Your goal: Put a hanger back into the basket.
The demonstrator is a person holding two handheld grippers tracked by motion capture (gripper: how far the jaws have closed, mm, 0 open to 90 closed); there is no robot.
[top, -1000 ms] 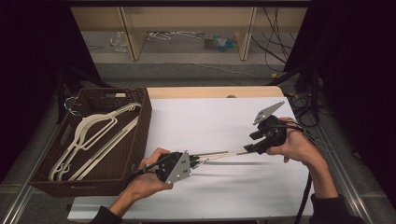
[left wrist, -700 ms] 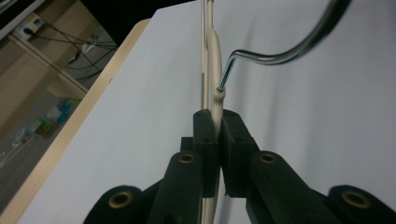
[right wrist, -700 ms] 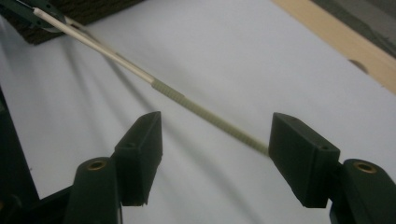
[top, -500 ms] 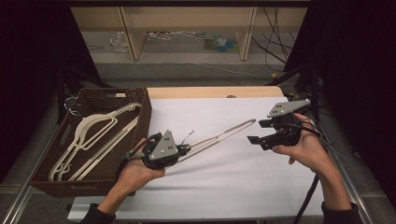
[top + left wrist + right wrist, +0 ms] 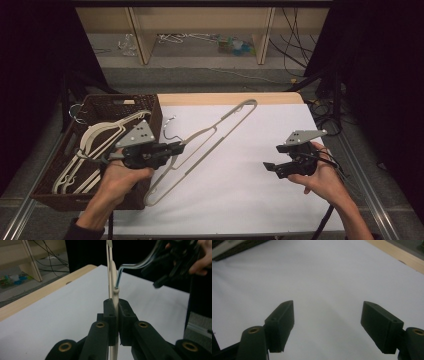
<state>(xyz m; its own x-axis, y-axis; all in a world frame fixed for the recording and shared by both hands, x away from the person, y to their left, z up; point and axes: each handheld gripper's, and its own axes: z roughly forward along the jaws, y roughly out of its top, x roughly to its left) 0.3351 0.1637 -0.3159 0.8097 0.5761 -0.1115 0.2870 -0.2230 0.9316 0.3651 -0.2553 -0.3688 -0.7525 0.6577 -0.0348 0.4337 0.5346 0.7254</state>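
High view: the left tool (image 5: 172, 148) is clamped on a pale clothes hanger (image 5: 210, 142) near the left edge of the tabletop (image 5: 240, 200), beside the dark woven basket (image 5: 150, 107) at that edge. The hanger's long axis runs diagonally, from its lower end near the front left part of the tabletop up to its far end near the back edge, around the middle. Its wire hook (image 5: 169, 131) curls out on the basket side, just beyond the left tool's tips. Left gripper view confirms the grip: the jaws are pressed tight on the hanger's (image 5: 113, 287) thin body, which stands edge-on between them and runs straight away from the camera, with the hook (image 5: 130, 268) bending off to the right. The left hand (image 5: 117, 180) comes in from the front edge, forearm angled inward, and carries its tool roughly level with the tips pointing toward the right edge. The right tool (image 5: 272, 160) sits near the right edge, well apart from the hanger, tips pointing left toward it; its jaws have just been opening, stand wide and hold nothing, as the right gripper view shows over bare white surface (image 5: 327, 277). The right hand (image 5: 325, 177) grips from behind, forearm entering from the front right corner. More pale hangers (image 5: 95, 145) lie in the basket.
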